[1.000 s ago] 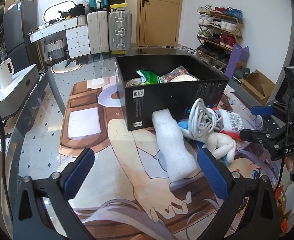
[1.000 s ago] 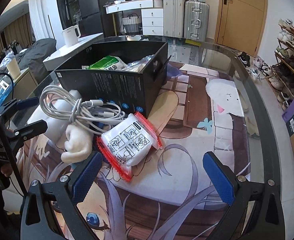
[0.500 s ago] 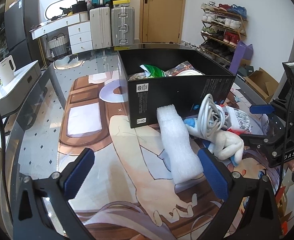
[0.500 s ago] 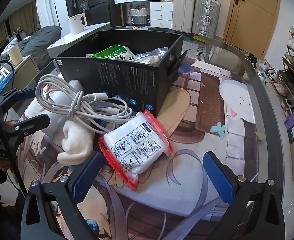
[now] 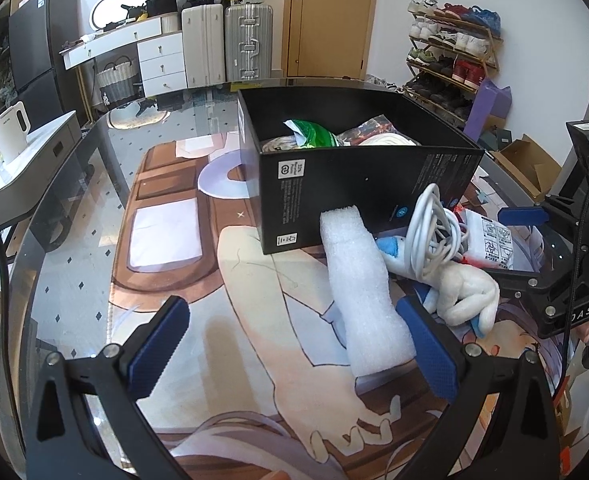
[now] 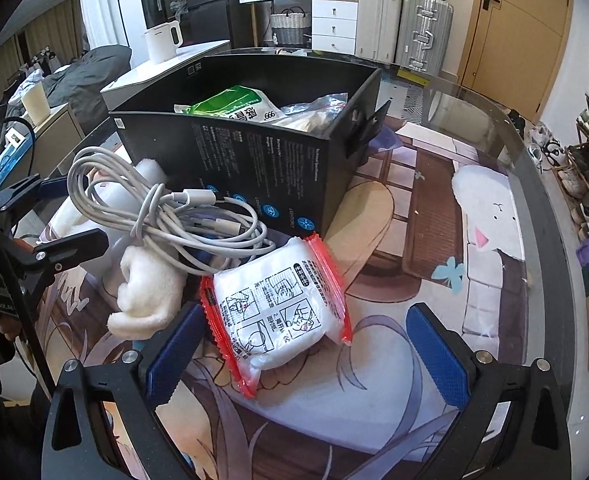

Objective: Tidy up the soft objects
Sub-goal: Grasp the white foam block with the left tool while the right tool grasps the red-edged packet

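The right claw [image 6: 308,350] is spread wide and holds nothing, its blue pads on either side of a white packet [image 6: 280,310] with red crimped edges that lies flat on the table [image 6: 490,128]. Just beyond the packet a bundle of white cable [image 6: 162,212] sits on top of a white plush toy [image 6: 146,296], and behind them stands an open black box [image 6: 254,160] with a green bag [image 6: 230,106] and a clear bag inside. The left claw [image 5: 294,344] is also spread and empty, low over the picture mat, with a white foam roll [image 5: 362,284] lying just inside its right pad, the roll's far end against the box [image 5: 358,196]. The toy [image 5: 462,292] and cable [image 5: 434,236] lie just right of the roll.
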